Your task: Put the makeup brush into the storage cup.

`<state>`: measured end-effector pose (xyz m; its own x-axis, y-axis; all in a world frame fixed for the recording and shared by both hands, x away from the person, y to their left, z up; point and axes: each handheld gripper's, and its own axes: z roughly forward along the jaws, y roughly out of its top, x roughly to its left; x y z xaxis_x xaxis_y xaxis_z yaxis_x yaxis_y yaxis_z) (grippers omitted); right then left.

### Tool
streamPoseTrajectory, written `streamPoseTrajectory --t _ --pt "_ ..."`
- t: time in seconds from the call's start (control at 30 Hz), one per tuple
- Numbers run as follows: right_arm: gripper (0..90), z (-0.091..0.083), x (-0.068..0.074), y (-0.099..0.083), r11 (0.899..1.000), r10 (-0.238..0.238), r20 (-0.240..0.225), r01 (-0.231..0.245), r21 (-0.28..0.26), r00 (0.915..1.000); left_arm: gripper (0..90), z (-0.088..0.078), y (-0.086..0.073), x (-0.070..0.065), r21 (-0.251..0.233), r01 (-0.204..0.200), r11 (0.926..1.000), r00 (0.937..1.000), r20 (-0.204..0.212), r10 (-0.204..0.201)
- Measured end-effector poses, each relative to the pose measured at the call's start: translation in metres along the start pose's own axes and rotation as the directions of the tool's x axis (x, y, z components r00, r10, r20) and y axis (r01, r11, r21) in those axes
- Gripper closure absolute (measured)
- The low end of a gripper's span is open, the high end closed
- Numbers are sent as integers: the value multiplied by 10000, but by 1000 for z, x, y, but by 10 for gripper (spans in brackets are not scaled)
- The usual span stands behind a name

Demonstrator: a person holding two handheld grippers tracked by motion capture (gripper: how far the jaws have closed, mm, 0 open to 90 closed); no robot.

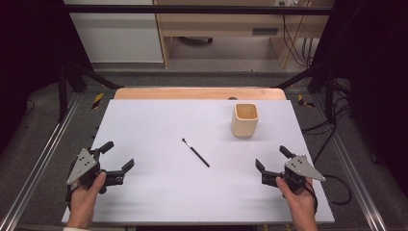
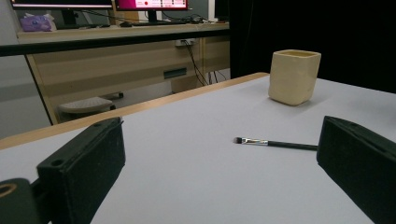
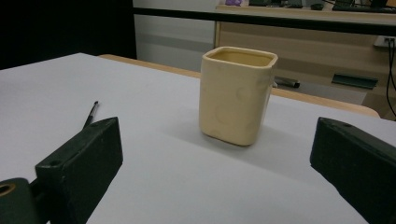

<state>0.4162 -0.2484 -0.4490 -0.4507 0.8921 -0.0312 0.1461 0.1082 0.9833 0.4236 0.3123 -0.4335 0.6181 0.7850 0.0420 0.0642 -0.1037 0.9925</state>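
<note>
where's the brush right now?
In the high view the brush lies flat near the middle of the white table, between the two grippers and nearer the person than the cream cup, touching neither.

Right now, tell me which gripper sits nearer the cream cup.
The right gripper. It rests at the table's right side, where the cream cup stands; the left gripper lies across the table, beyond the brush.
</note>
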Motion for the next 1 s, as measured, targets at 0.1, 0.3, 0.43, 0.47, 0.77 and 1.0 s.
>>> streamPoseTrajectory --t 0.1,0.3,0.43,0.47,0.77,1.0 --pt "29 0 0 0 10000 -23 26 23 -4 10000 9 0 0 0 -9 -1 10000 10000 -5 1" --pt "30 0 0 0 10000 -34 37 34 50 10000 9 2 -1 -1 35 -44 10000 10000 11 44" --pt "29 -1 0 0 10000 -23 53 23 81 10000 9 3 -1 -2 115 -136 9998 9999 46 136" --pt "29 0 0 0 9999 -39 81 38 102 10000 9 3 -1 -3 129 -176 9998 9998 63 175" --pt "34 -3 4 1 9978 -46 72 41 668 10000 9 3 -2 -3 162 -177 9997 9998 47 176" --pt "33 -6 19 6 9852 -339 -614 437 1657 9975 9 -1 -2 0 151 -125 9998 9999 -84 126"
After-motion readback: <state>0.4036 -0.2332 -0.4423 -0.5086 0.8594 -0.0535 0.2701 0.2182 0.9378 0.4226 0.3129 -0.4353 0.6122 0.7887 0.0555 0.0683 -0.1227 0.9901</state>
